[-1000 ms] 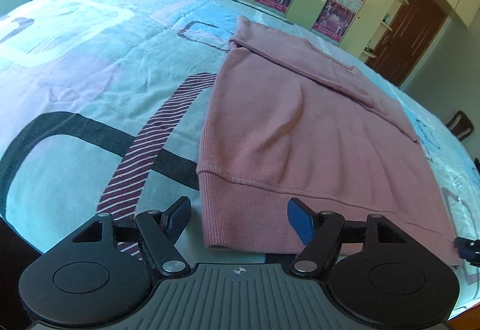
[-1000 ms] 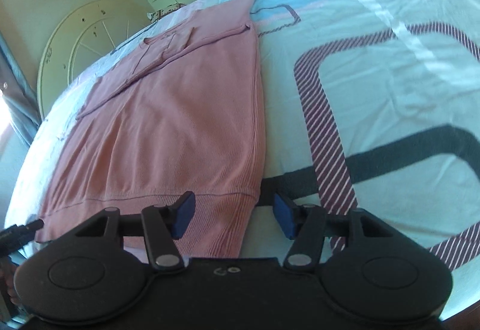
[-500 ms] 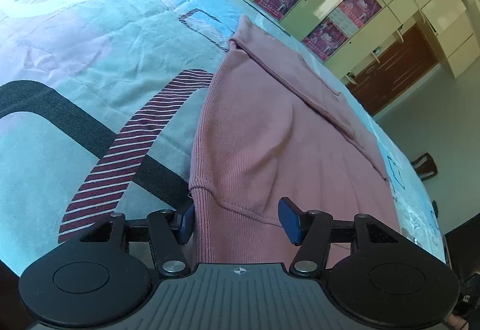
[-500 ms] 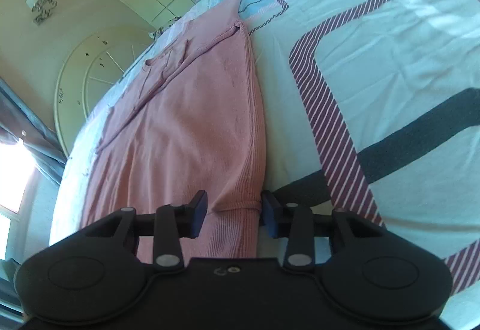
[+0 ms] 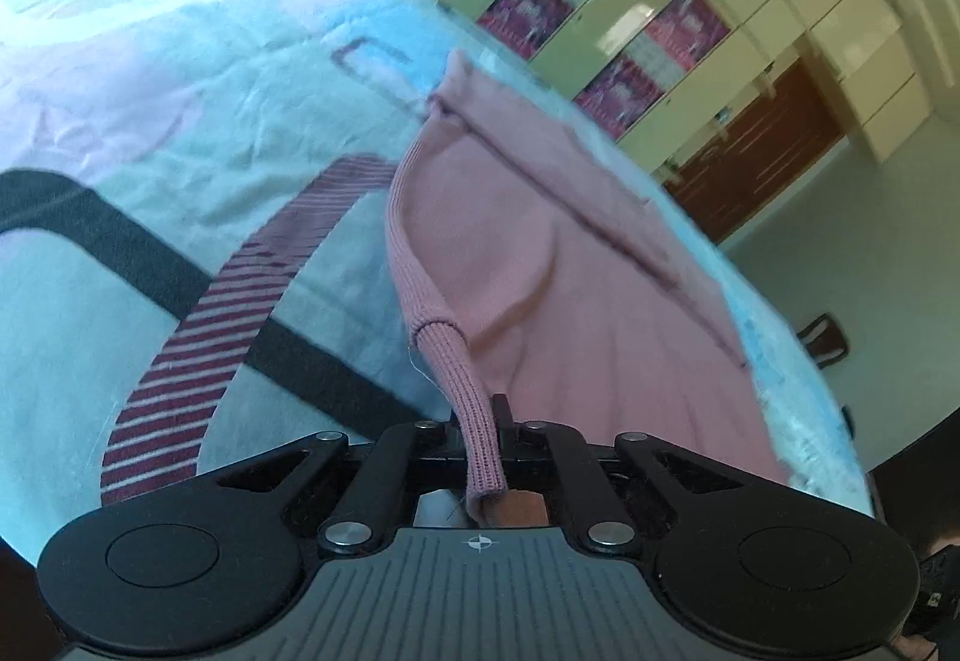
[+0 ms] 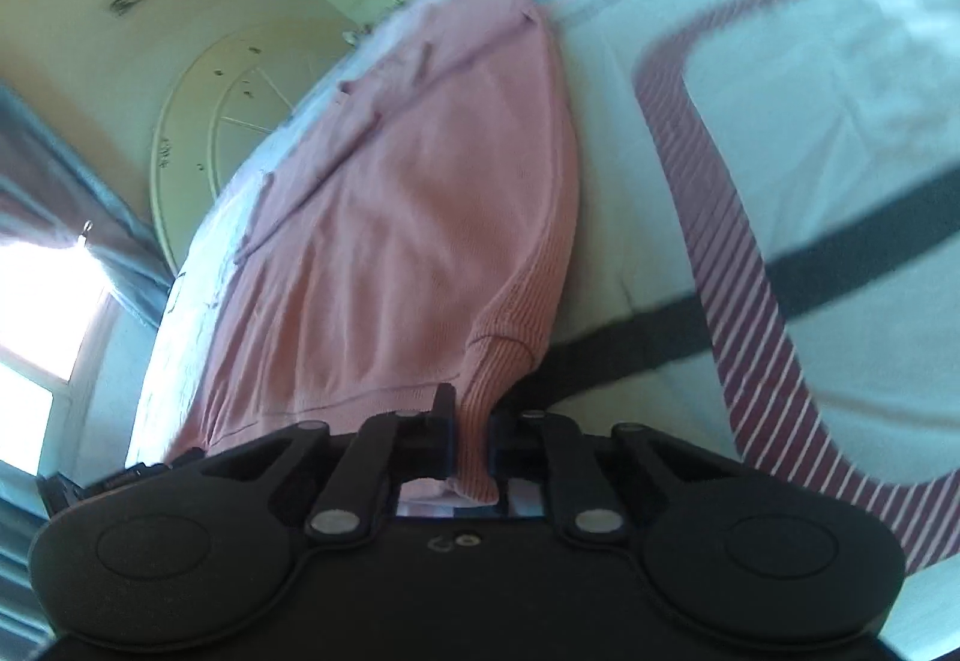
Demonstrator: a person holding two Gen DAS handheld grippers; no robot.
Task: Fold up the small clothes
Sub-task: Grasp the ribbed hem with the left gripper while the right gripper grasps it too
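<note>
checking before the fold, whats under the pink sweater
The patterned bed cover lies under the pink sweater; anything directly beneath is covered.

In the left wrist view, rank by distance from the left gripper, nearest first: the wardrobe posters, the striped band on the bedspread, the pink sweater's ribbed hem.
1. Ribbed hem, pinched in the left gripper.
2. Striped band, on the bedspread to the left.
3. Wardrobe posters, across the room, top right.

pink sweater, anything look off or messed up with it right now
Nothing looks damaged. The pink sweater lies mostly flat on the patterned bedspread; only its ribbed hem corners are pulled up, one pinched in the left gripper, the other in the right gripper, whose jaws have just closed.
</note>
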